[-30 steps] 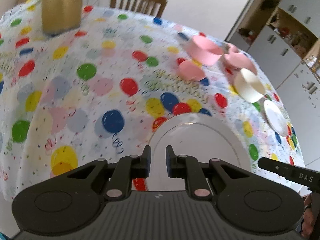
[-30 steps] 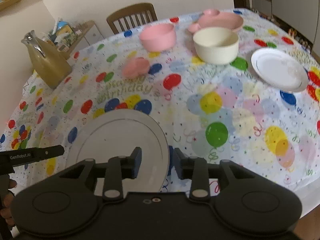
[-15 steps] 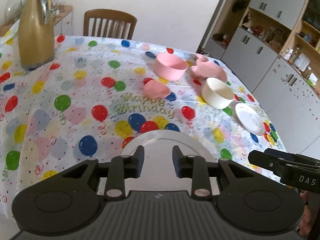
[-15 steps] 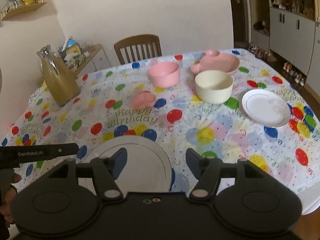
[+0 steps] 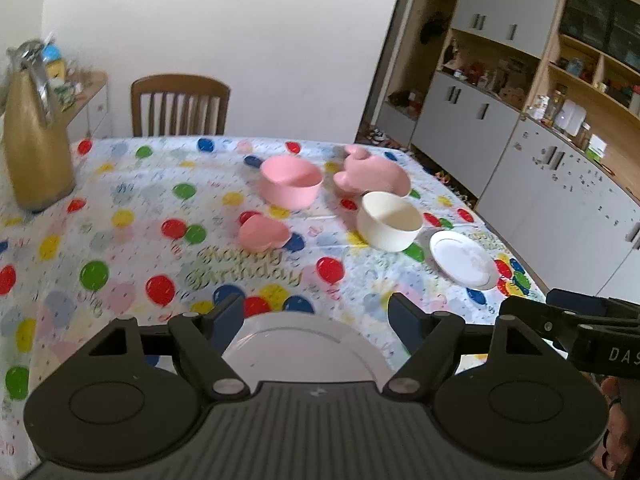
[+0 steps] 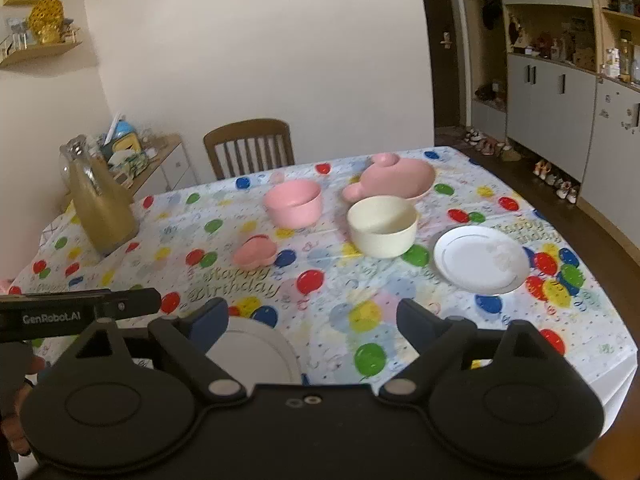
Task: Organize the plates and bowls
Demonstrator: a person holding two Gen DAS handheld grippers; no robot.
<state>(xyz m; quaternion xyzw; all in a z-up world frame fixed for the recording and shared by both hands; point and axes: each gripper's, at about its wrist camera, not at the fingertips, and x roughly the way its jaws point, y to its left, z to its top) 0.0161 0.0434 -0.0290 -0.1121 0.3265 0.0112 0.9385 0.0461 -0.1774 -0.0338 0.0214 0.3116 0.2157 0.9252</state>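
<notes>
A large white plate lies at the near table edge. My left gripper hovers above it, jaws opening, nothing between them. My right gripper hangs to the plate's right, jaws opening and empty. Farther back stand a cream bowl, a pink bowl, a pink eared plate, a small pink eared dish and a small white plate.
A gold jug stands at the table's far left. A wooden chair is behind the balloon-print tablecloth. Cabinets line the right wall. A person's hand holds the other gripper's handle.
Both grippers let go of the large white plate, opened their jaws wide and rose up and back from the table. The plate stays flat at the near edge.
</notes>
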